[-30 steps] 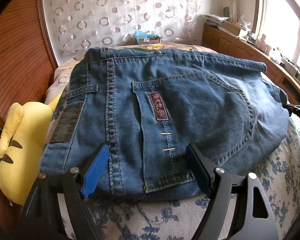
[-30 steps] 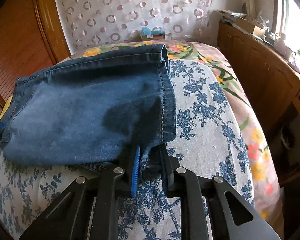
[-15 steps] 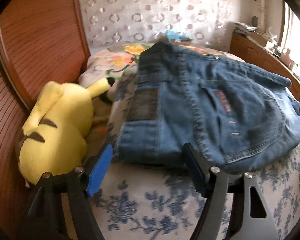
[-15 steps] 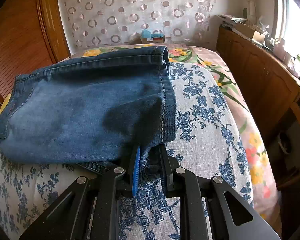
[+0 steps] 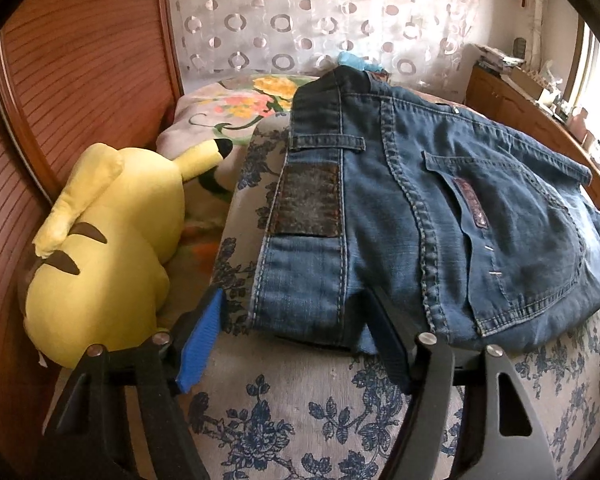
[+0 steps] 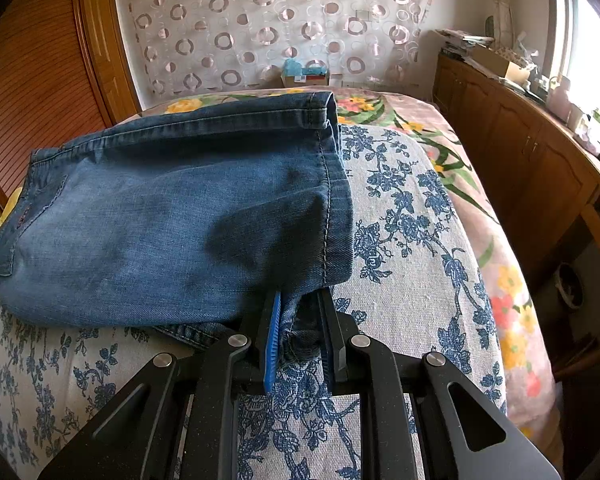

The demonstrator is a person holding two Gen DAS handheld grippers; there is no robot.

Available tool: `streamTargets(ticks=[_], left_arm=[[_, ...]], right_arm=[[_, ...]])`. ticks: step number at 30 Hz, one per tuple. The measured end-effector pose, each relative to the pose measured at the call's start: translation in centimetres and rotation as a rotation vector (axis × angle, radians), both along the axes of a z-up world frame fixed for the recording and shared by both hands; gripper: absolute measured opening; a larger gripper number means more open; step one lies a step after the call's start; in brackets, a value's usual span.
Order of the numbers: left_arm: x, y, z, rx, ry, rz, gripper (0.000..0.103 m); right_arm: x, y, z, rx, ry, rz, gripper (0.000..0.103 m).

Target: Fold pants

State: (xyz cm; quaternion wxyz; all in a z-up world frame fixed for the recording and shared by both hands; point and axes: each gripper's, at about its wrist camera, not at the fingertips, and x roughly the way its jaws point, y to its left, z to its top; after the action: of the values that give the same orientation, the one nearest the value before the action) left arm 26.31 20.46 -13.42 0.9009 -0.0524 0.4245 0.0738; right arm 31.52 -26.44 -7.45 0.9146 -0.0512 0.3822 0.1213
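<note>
Blue jeans (image 5: 440, 216) lie folded on the bed, waistband with a dark leather patch toward the left and a back pocket facing up. My left gripper (image 5: 296, 320) is open at the near corner of the waistband, its jaws on either side of the denim edge. In the right wrist view the leg end of the jeans (image 6: 172, 216) lies folded over, its hem on the right. My right gripper (image 6: 300, 316) is shut on the near corner of the leg hem.
A yellow plush toy (image 5: 100, 248) lies left of the jeans against the wooden headboard (image 5: 60, 80). The bedspread (image 6: 412, 248) has blue flowers. A wooden cabinet (image 6: 532, 168) runs along the right side. A curtain (image 6: 276, 20) hangs behind the bed.
My left gripper has swung left along the jeans' near edge to the waistband corner, bringing the plush toy into view. My right gripper stays shut on the hem, barely moved.
</note>
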Motion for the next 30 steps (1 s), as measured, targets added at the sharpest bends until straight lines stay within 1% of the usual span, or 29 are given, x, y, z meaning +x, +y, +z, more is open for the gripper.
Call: streamTargets(ticks=[1, 2, 3, 4, 5, 10, 12, 17, 20, 26, 30], left_arm=[[0.0, 0.1, -0.1, -0.012, -0.003, -0.008, 0.06], [0.0, 0.0, 0.0, -0.022, -0.006, -0.017, 0.057], [-0.1, -0.2, 0.1, -0.018, -0.008, -0.018, 0.054], [-0.1, -0.4, 0.3, -0.008, -0.012, -0.016, 0.048], [-0.3, -0.6, 0.5, 0.003, -0.021, -0.016, 0.045], [-0.5, -1.1, 1.3, -0.008, -0.049, -0.042, 0.023], [-0.5, -1.6, 1.6, 0.007, -0.057, -0.055, 0.02], [-0.8, -1.7, 2.4, 0.022, -0.094, -0.047, 0.016], [-1.3, -1.8, 3.1, 0.033, -0.125, -0.039, 0.015], [-2.8, -2.5, 5.3, 0.057, -0.178, -0.039, 0.014], [-4.0, -3.0, 6.8, 0.058, -0.209, -0.042, 0.014]], right_arm=[[0.1, -0.2, 0.2, 0.002, 0.002, 0.001, 0.018], [0.2, -0.3, 0.3, 0.003, 0.002, 0.001, 0.017], [0.2, -0.3, 0.3, 0.003, 0.003, 0.001, 0.018], [0.2, -0.3, 0.3, 0.003, 0.003, 0.001, 0.018], [0.2, -0.3, 0.3, 0.003, 0.003, 0.001, 0.018], [0.3, -0.4, 0.4, 0.006, 0.005, 0.001, 0.018], [0.3, -0.4, 0.4, 0.007, 0.005, 0.001, 0.018], [0.3, -0.3, 0.4, -0.002, 0.003, 0.01, 0.017], [0.2, -0.5, 0.5, 0.002, -0.008, 0.02, 0.015], [-1.4, -1.6, 2.5, 0.025, -0.09, 0.015, 0.014], [-2.9, -2.3, 4.0, 0.025, -0.136, 0.019, 0.014]])
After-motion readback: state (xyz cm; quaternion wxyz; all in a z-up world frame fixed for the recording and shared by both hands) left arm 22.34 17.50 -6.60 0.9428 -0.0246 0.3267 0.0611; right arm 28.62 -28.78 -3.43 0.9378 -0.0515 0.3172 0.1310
